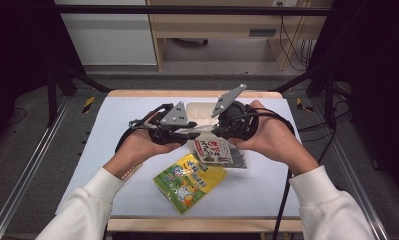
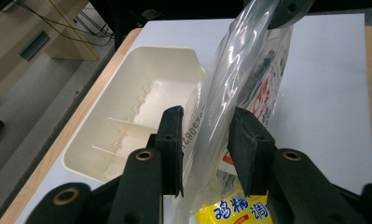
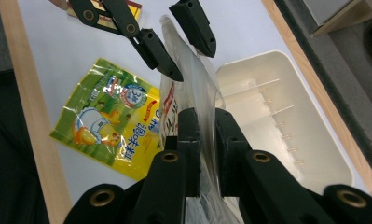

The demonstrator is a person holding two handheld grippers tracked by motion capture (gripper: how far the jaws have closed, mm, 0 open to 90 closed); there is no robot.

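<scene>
White sleeves and two hands come in from the near edge of the high view, each holding a claw above the middle of the surface (image 1: 137,200). That white-topped surface carries a cream plastic divider tray (image 1: 199,111) toward its far edge, with thin partition walls inside, and a yellow-green snack packet (image 1: 189,182) lying flat near the near edge, just left of centre.

Between the two claws hangs a clear plastic bag (image 2: 239,79) with a red-and-white printed pack inside it, lifted off the surface; in the high view it sits between the tray and the yellow-green packet.

In the right gripper view, the right claw (image 3: 207,135) has its jaws drawn close together with the bag's film pinched between them, so it grips the bag. Across from it, the left claw (image 3: 186,56) stands with its jaws spread apart on either side of the bag's upper edge.

In the left gripper view, the left claw (image 2: 204,149) shows that same gap: the film runs up between the two jaws, with space on both sides, not clamped.
</scene>
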